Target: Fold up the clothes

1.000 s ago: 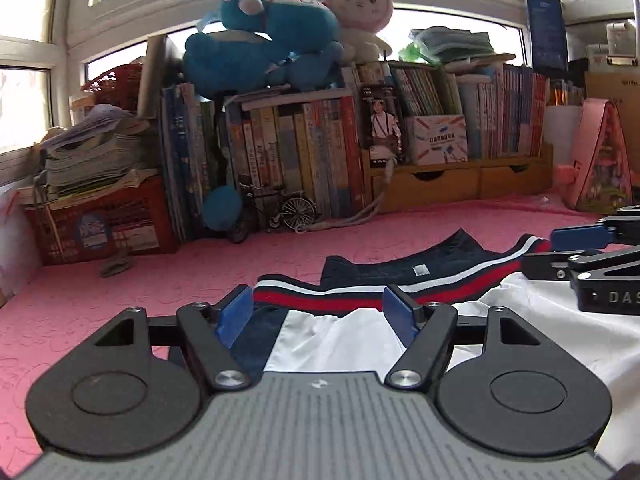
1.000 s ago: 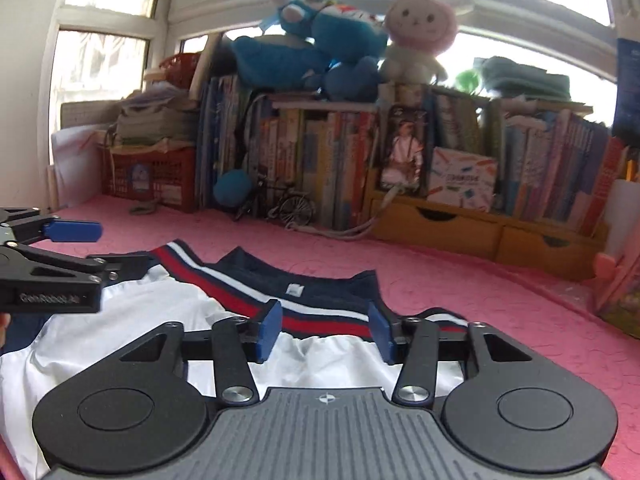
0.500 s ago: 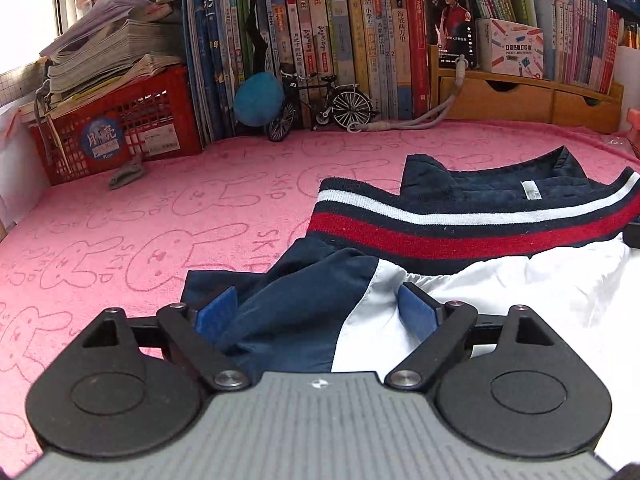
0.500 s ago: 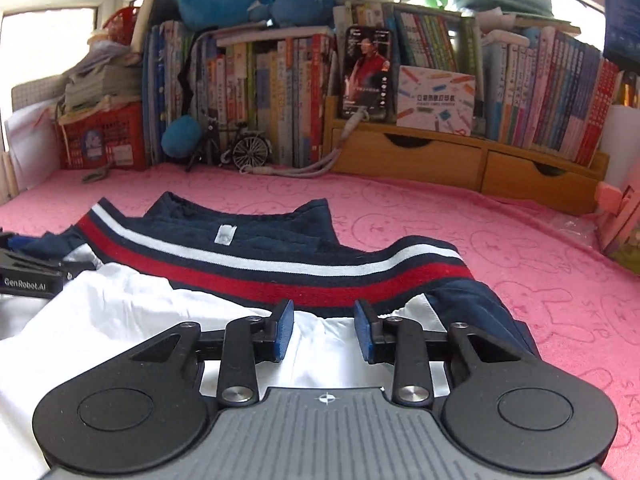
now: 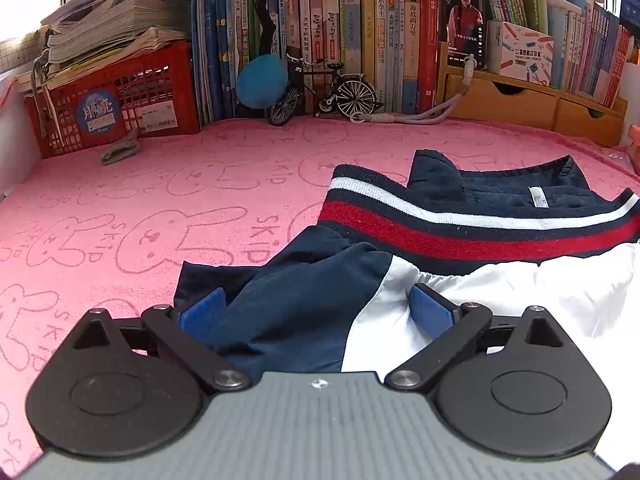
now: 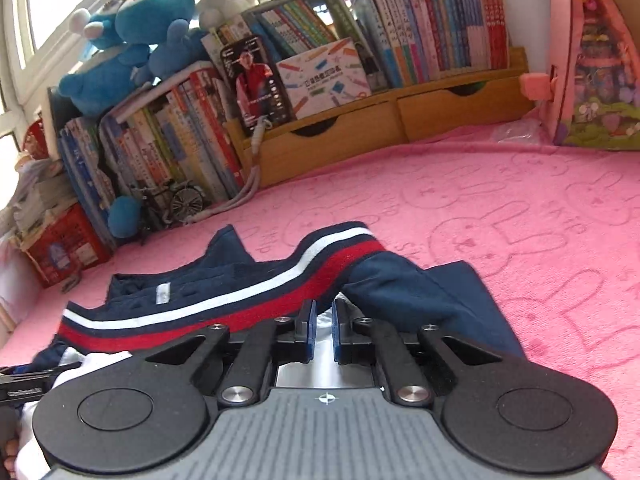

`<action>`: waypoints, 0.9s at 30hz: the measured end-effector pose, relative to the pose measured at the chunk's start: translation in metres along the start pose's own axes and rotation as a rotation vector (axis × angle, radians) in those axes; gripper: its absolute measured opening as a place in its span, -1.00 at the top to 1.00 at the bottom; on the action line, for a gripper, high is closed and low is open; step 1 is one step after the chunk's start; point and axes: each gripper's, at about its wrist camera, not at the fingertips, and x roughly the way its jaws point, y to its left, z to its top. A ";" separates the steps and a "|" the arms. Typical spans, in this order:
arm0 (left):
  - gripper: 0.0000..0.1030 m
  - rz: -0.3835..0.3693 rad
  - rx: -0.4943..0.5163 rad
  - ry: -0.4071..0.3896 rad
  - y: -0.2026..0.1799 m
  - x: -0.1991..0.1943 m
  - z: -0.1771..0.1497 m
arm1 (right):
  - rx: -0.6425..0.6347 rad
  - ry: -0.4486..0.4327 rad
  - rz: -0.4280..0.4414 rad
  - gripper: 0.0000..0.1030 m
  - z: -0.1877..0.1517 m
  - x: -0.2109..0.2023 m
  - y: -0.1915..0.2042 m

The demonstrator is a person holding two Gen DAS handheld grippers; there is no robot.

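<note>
Left gripper (image 5: 316,312) spread wide, jaws just opened, astride the navy-and-white nylon jacket (image 5: 460,280) on pink fleece (image 5: 140,200). Right gripper (image 6: 323,330) just pinched nearly shut on white cloth below the striped hem. Best to close left on one layer, then lift evenly.

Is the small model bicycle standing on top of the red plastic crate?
No, the small model bicycle stands on the pink rabbit-print mat before the books, right of the red plastic crate.

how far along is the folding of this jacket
Early. Done: the jacket lies spread on the pink blanket, striped hem across it. In hand: the right gripper has just closed on white fabric near that hem; the left gripper has just opened, jaws straddling the navy sleeve, not gripping. Left: every fold.
</note>
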 end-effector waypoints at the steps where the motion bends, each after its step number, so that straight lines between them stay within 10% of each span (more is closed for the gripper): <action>1: -0.96 -0.002 -0.002 0.001 0.000 0.000 0.000 | -0.049 0.002 -0.045 0.82 -0.001 0.000 0.006; 13: -1.00 -0.014 -0.010 0.009 0.001 0.001 0.002 | -0.569 -0.002 -0.431 0.80 -0.024 0.019 0.053; 20: -1.00 -0.017 -0.012 0.011 0.001 0.001 0.002 | -0.416 0.006 -0.493 -0.03 -0.004 0.014 0.019; 27: -1.00 -0.017 -0.013 0.012 0.001 0.002 0.001 | -0.354 -0.059 -0.196 -0.10 -0.007 -0.045 0.044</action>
